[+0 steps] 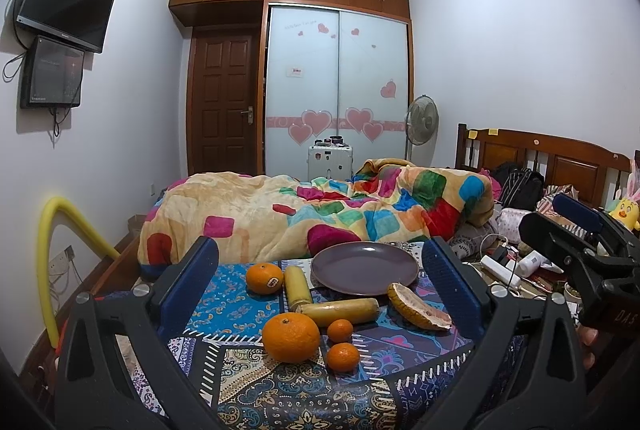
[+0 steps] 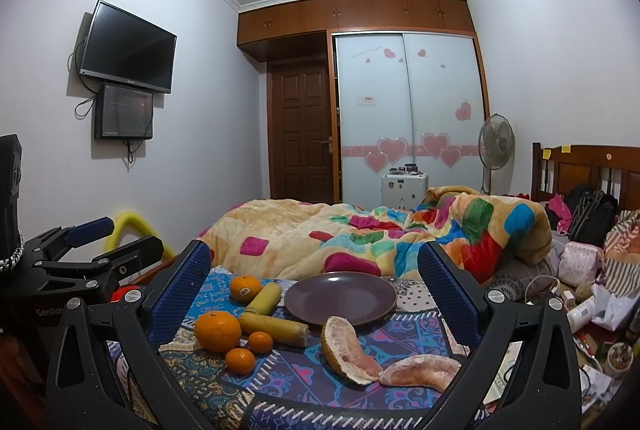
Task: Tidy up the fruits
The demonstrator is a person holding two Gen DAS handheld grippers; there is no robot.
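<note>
An empty dark purple plate point(image 1: 364, 267) point(image 2: 340, 298) lies on a patterned cloth. In front of it lie a large orange point(image 1: 291, 337) point(image 2: 217, 331), two small tangerines point(image 1: 340, 331) point(image 2: 240, 360), a stickered orange point(image 1: 264, 278) point(image 2: 245, 287) and two yellow corn-like pieces point(image 1: 340, 311) point(image 2: 276, 327). A pomelo wedge point(image 1: 416, 312) point(image 2: 346, 350) lies right of them, and a peeled segment point(image 2: 420, 370) beside it. My left gripper point(image 1: 320, 270) is open and empty, held above the fruit. My right gripper point(image 2: 316, 270) is open and empty; it also shows in the left wrist view point(image 1: 576, 226).
A colourful blanket point(image 1: 320, 210) is heaped behind the plate. Clutter, cables and bags point(image 2: 580, 294) lie to the right by the wooden headboard. A yellow foam tube point(image 1: 52, 250) stands at the left wall. A fan point(image 2: 496, 146) and a white box stand by the wardrobe.
</note>
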